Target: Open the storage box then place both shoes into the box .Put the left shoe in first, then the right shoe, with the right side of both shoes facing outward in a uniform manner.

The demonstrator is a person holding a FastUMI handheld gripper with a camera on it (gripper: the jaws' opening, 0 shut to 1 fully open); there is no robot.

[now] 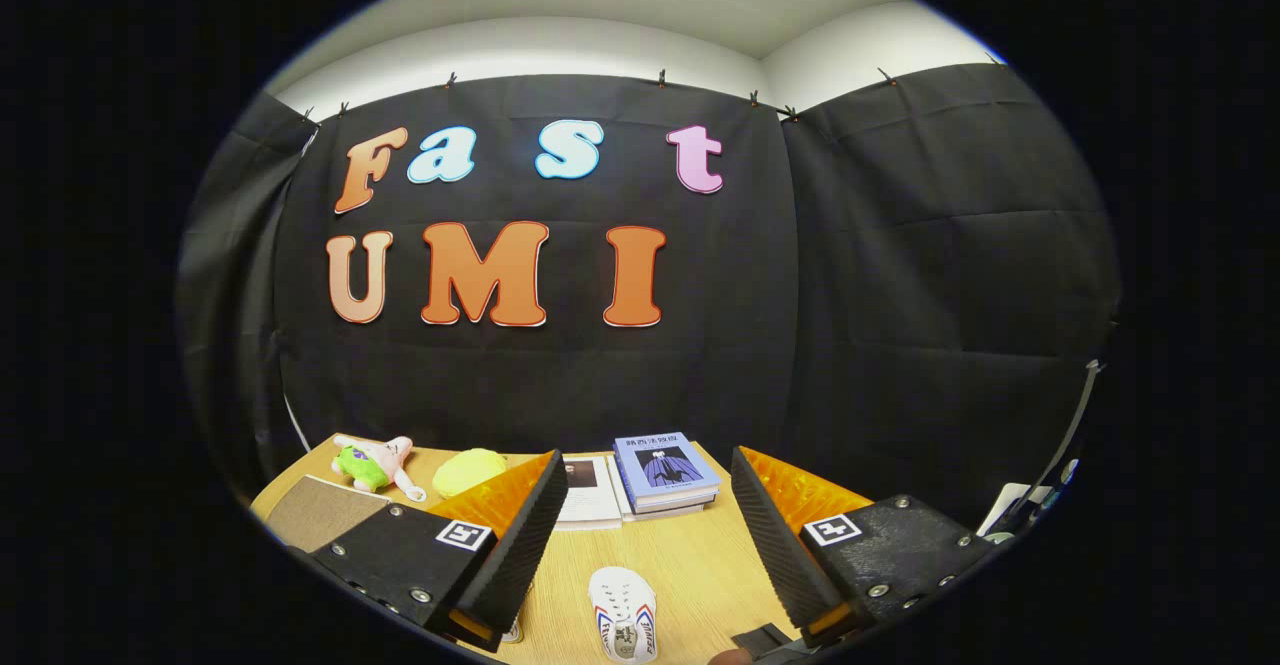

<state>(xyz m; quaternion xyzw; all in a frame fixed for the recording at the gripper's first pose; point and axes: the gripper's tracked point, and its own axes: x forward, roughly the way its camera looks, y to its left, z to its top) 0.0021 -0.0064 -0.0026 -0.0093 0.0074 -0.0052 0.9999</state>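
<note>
— Wood-grain worktop [690, 555] under me, and one white shoe [623, 613] lying on it between my fingers, a little below their tips. My hand-held gripper [645, 480] stands wide apart, gripping nothing.

— Which shoe is it?

— Can't say left or right from this angle. It's a low white canvas sneaker with red and blue stripes down the side, lying lengthwise toward me, its opening turned up.

— And the box?

— I can't place it from here, so I judge the opening step isn't in reach yet. Beyond the shoe sits a stack of books [665, 473] with a blue cover on top, and an open booklet [588, 490] just beside the stack. Farther off from the shoe, past my left finger, there's a yellow-green soft lump [470, 469], a pink-and-green plush toy [375, 463] and a brown mat [315, 510].

— How would you go about it?

— Tip the hand-held gripper down first, since it's aimed mostly at the wall. Find the box, open it before touching any shoe. Then take the left shoe across its sides near the middle, where the canvas gives but the sole keeps it stiff, so it won't swing. Check the stripes to keep the right side outward.
</note>
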